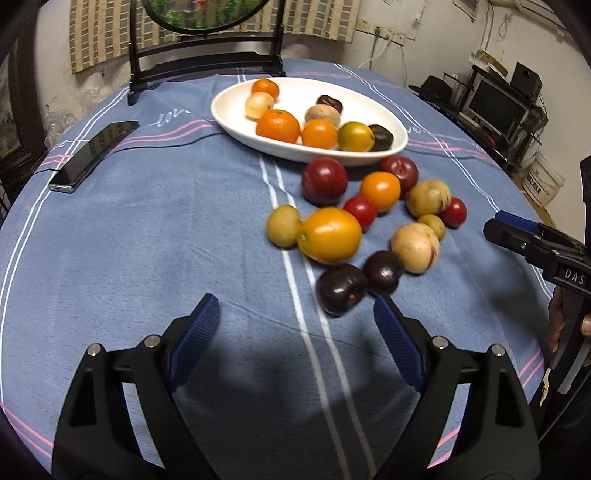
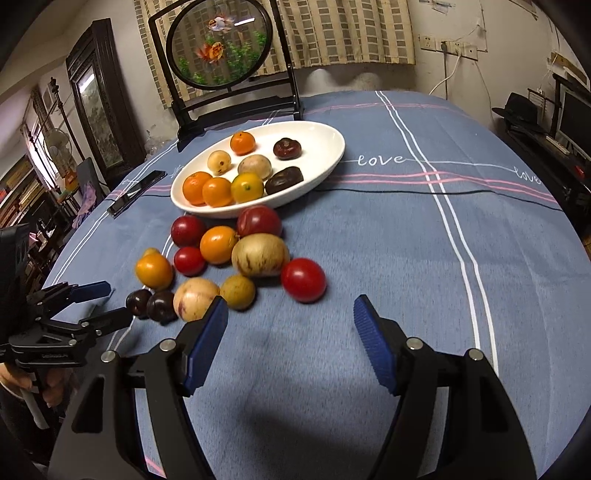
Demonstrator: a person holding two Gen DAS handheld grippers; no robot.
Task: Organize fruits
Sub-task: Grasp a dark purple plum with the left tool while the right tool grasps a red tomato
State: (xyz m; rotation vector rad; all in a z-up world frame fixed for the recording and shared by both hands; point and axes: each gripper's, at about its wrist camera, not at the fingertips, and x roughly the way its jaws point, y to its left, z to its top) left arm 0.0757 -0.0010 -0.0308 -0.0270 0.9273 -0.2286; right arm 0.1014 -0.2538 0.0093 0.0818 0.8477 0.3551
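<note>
Our left claw [image 1: 295, 325] gapes wide and empty, a dark plum [image 1: 341, 290] just ahead by its right finger. Our right claw [image 2: 290, 321] is wide too, a red plum [image 2: 303, 280] just beyond. Both probably soft, smooth, rollable; we'd pinch across the middle. Farther off sits the dish [image 2: 325, 140].

A lived-in home: clothed dining table [image 2: 406, 236], goldfish screen [image 2: 221, 48], curtain [image 2: 351, 33].

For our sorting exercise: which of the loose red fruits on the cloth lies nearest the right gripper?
The bright red round fruit lying alone at the pile's right edge, just ahead of the right gripper; the other red fruits sit farther back, by the white dish.
</note>
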